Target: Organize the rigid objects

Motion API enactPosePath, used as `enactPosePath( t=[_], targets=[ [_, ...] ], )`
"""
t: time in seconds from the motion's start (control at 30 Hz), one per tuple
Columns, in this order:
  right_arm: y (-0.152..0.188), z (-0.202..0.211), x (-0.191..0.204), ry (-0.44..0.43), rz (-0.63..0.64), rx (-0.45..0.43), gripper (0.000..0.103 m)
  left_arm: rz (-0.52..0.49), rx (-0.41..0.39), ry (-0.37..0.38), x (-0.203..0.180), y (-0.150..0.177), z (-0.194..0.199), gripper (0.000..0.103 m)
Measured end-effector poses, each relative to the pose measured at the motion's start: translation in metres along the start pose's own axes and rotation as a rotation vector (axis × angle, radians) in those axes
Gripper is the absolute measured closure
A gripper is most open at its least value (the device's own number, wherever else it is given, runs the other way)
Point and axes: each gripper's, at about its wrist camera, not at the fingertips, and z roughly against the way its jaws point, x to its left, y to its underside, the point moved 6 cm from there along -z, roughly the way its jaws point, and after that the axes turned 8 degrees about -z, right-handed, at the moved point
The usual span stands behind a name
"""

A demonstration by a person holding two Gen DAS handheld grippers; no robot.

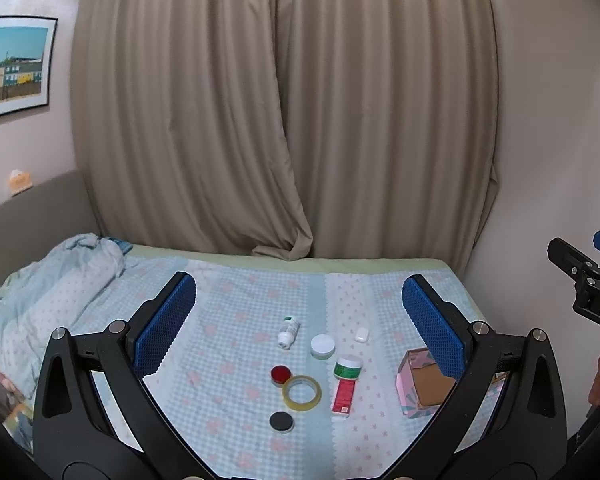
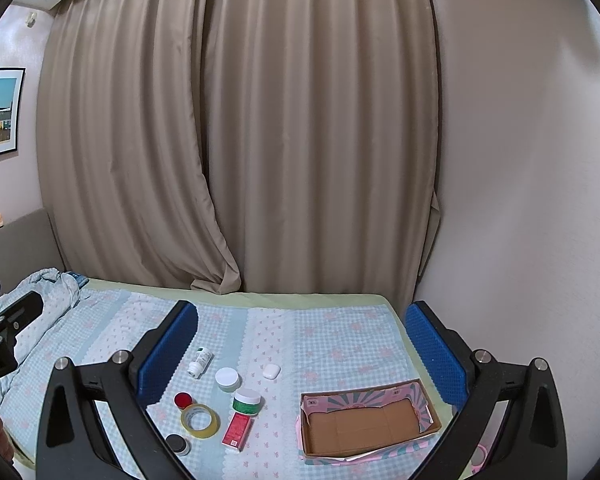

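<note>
Nearest your left gripper (image 1: 300,320), a black-lidded jar (image 1: 281,421) sits on the bedspread (image 1: 228,304), with the tape roll (image 1: 301,393) just beyond it and a red-lidded jar (image 1: 281,374) touching the roll's far left edge. Right of the roll lies a red box (image 1: 344,396), end-on to a green jar (image 1: 348,366). Farther back stand a white jar (image 1: 323,345), a bottle (image 1: 289,332) lying on its side, and a small white case (image 1: 362,334) well apart to the right. Your cardboard tray (image 2: 428,404) rests open on the bedspread right of the group, with only its brown floor showing inside. Your left gripper hangs over the items with jaws wide apart, holding nothing. Your right gripper (image 2: 302,350) likewise has jaws spread, with the bottle just beside its left finger (image 2: 168,354) and the tray near its right finger. Behind the bed hang beige curtains (image 2: 240,140); a crumpled blanket (image 1: 52,280) lies at the left, below a framed picture (image 1: 14,66).
</note>
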Motion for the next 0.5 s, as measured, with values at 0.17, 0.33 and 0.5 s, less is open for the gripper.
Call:
enactPosePath(
  t=[0.17,0.33,0.5],
  targets=[
    [0.0009,-0.0019,-0.0009,-0.007,0.002,0.005,0.000,0.000,-0.001,0.003,0.0007,-0.0014,-0.0009,0.001],
    [0.0006,-0.0011,-0.0024,-0.011,-0.003,0.009,0.000,0.006,0.008,0.010,0.0029,-0.0006,-0.0018,0.001],
    [0.0021,0.0006,-0.0016,-0.012,-0.005,0.017,0.000,0.003,0.020,0.008,0.0017,0.0000,-0.0042,0.001]
  ],
)
